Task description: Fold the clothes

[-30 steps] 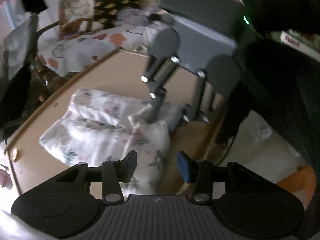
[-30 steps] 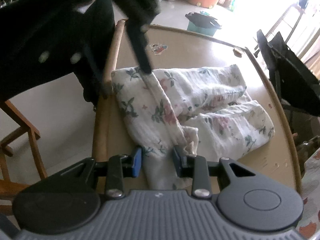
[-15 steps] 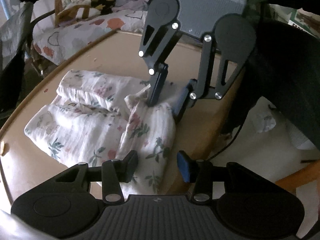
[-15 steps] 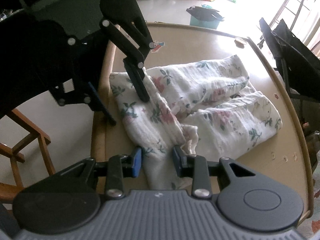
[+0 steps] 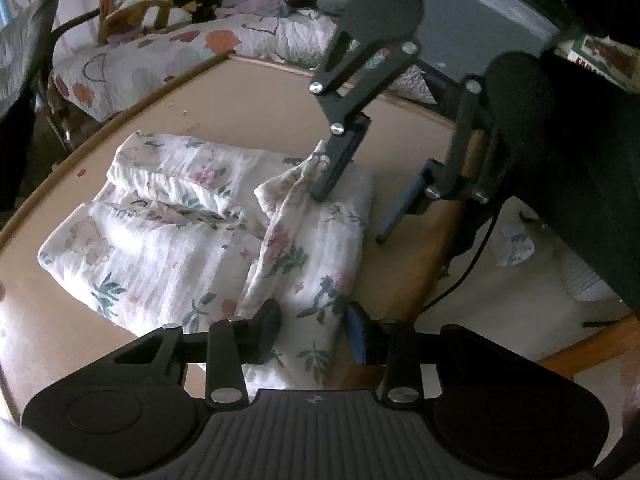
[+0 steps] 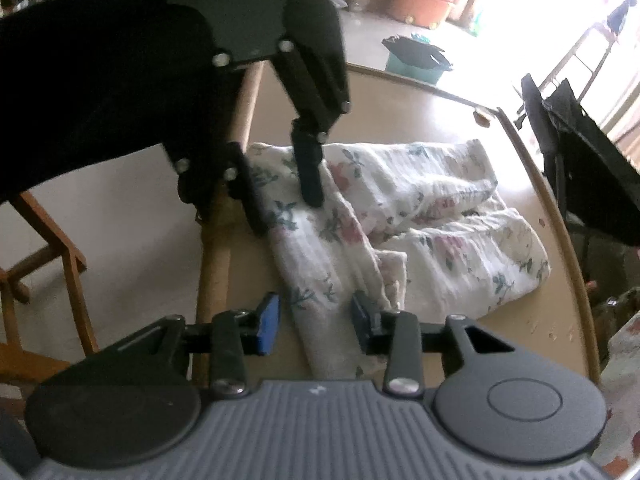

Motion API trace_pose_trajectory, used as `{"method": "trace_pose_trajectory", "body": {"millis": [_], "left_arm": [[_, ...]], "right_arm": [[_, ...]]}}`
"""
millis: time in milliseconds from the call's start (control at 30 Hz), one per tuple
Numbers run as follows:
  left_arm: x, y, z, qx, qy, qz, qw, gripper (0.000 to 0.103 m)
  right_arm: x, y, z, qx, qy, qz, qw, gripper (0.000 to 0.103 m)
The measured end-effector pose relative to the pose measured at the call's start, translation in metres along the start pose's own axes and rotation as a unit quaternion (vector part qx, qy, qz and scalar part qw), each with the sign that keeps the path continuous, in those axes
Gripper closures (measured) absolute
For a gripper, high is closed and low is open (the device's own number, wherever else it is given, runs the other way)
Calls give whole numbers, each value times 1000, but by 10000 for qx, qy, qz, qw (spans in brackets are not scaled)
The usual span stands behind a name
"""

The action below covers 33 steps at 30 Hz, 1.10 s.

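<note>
A white floral garment [image 5: 192,236] [image 6: 432,216] lies crumpled and partly folded on the tan table [image 5: 248,96] [image 6: 400,100]. One folded band of it runs along the table's edge between my two grippers, which face each other. My left gripper [image 5: 314,326] [image 6: 280,204] is open and straddles one end of that band, with one finger resting on the cloth. At the other end my right gripper [image 6: 315,320] [image 5: 360,200] is open too, with cloth lying between its blue pads. Neither gripper pinches the fabric.
The table's wooden rim [image 6: 218,256] runs just beside the band, with floor beyond it. A wooden chair [image 6: 44,264] stands there. A black chair [image 6: 580,168] is at the far side, a quilted bed [image 5: 160,52] past the table, and a teal bin [image 6: 416,60] on the floor.
Both grippers have come lower and closer together over the band of cloth. Their jaws have kept the same width. The garment lies flatter on the table.
</note>
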State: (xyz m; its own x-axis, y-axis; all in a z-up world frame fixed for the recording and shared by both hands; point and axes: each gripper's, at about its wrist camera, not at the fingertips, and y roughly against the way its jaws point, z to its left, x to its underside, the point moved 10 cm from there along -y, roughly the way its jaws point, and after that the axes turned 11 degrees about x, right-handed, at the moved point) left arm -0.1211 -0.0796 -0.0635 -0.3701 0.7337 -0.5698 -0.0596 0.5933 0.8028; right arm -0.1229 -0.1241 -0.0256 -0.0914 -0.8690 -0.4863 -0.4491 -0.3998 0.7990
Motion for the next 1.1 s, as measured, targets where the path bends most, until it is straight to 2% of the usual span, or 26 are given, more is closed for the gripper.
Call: {"method": "trace_pose_trajectory", "body": {"millis": [167, 433, 633, 700, 800, 867, 967, 1100], "left_arm": [[1, 1, 13, 194, 302, -146, 9992, 73], [1, -2, 20, 364, 482, -235, 9979, 73], [-1, -6, 23, 348, 484, -272, 9979, 70], [-1, -7, 21, 269, 358, -280, 9986, 68], [0, -8, 15, 90, 110, -263, 9996, 67], [0, -7, 11, -40, -22, -239, 9997, 61], [-1, -6, 4, -265, -274, -183, 9991, 60], [-5, -2, -5, -626, -687, -91, 9956, 58]], "right_arm": [[-6, -2, 3, 141, 137, -118, 9997, 64], [-15, -8, 10, 307, 516, -248, 9979, 64], [-15, -16, 3, 341, 325, -171, 9987, 68], [-16, -18, 0, 351, 237, -143, 9990, 75], [-17, -21, -3, 342, 75, -79, 9994, 79], [-18, -22, -7, 296, -119, -22, 9995, 83], [-20, -22, -14, 149, -538, 75, 9984, 91], [-21, -21, -23, -141, -1077, 233, 9938, 92]]}}
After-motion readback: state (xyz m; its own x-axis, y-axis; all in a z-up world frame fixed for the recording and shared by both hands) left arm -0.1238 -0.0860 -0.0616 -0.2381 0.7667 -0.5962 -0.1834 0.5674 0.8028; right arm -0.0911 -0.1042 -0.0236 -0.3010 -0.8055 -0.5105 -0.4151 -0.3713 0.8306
